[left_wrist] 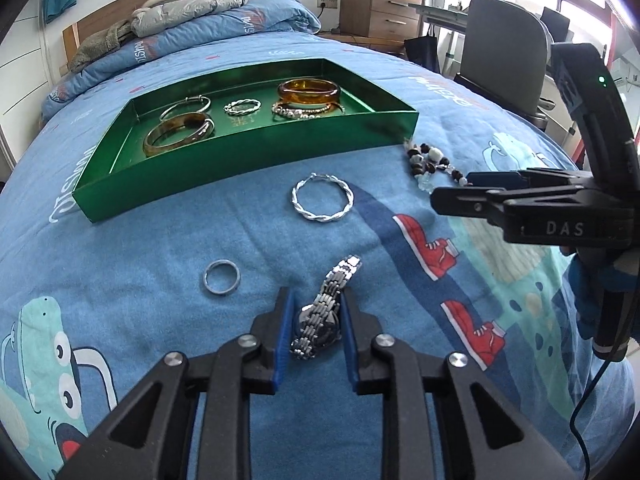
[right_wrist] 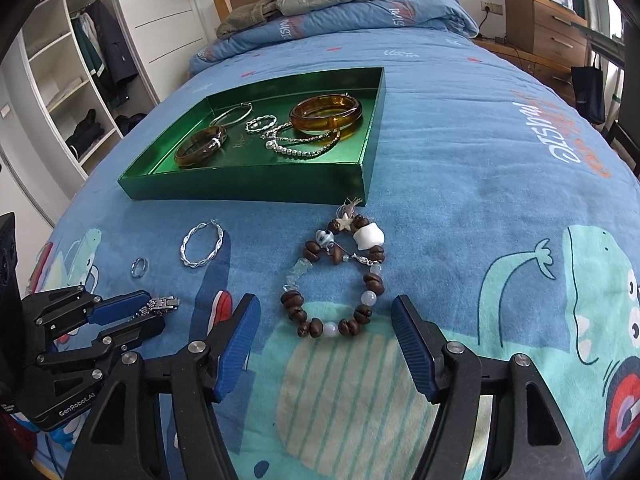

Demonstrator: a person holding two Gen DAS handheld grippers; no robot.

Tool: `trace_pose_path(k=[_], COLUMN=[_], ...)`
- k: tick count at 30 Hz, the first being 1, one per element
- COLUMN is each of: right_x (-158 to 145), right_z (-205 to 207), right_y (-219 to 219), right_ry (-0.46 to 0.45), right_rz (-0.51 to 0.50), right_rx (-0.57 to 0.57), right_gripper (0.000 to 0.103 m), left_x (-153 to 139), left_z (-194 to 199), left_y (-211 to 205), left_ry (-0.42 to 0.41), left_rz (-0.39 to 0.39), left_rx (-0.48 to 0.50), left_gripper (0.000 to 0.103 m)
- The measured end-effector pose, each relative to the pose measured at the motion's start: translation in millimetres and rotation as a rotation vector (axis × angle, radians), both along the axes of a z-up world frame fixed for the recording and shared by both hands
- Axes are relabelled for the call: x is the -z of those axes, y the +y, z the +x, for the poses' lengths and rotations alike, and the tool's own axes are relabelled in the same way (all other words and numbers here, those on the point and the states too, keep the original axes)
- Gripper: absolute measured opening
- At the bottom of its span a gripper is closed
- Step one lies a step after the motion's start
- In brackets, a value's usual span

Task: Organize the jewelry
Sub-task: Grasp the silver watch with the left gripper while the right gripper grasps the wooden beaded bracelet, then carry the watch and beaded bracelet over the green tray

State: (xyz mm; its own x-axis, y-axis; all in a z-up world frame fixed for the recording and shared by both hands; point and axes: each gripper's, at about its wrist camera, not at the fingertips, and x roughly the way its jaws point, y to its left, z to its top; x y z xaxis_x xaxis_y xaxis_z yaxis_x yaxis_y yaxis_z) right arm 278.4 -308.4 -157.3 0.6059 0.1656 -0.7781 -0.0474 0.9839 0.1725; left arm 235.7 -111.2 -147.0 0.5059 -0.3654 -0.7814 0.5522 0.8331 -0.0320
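Note:
A green tray (left_wrist: 256, 156) (right_wrist: 248, 188) on the bed holds several bangles and chains, among them an amber bangle (left_wrist: 309, 91) (right_wrist: 326, 113). My left gripper (left_wrist: 316, 300) is shut on a silver metal watch (left_wrist: 324, 312) that lies on the blue cover; it also shows in the right wrist view (right_wrist: 158, 306). My right gripper (right_wrist: 326, 312) is open, its blue fingers on either side of a brown and white bead bracelet (right_wrist: 336, 280) (left_wrist: 434, 166). A twisted silver bangle (left_wrist: 322, 198) (right_wrist: 202, 245) and a small silver ring (left_wrist: 222, 277) (right_wrist: 139, 267) lie loose in front of the tray.
The bed has a blue cartoon-print cover (left_wrist: 120, 260). A folded duvet and grey jacket (left_wrist: 188, 4) lie at the headboard. A wooden drawer unit (left_wrist: 378, 12) and a chair (left_wrist: 504, 40) stand to the right; an open wardrobe (right_wrist: 80, 80) stands to the left.

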Motion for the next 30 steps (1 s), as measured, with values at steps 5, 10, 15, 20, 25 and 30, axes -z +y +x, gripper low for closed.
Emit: trace_pose_path(k=[5,10,15,20,25,30], right_x=[5.9,4.5,-0.7,-15.3,-34.0,-51.8], right_z=[12.5,4.8,-17.3,-46.6,-76.8,-105.2], right_y=[5.1,2.5,6.2,11.5,19.1,28.9], right_ry=[-0.002,0.001,0.001,-0.026,-0.057,-0.092], right_rz=[-0.054,-0.034,-0.010,0.021,0.037,0.035], right_rx=[0.008,0.024,0.024,0.035,0.032,0.019], right_gripper=[0.029,0.014,0.013,0.009,0.009,0.009], left_x=[-1.8,-7.0,-18.1,-33.2,-52.6,-71.4], left_z=[0.4,-1.5,-13.3,-33.4,-55.6,-79.0], left_y=[1.6,5.1,11.7,21.7,32.0,39.8], left_ry=[0.005,0.013,0.003,-0.027,-0.064,-0.106], left_rz=[-0.011,-0.027,-0.038,-0.029,-0.032,-0.033], left_rx=[-0.009,-0.035,-0.068,-0.099,-0.125,-0.141], left_gripper=[0.021,0.021,0.021,0.021,0.021,0.021])
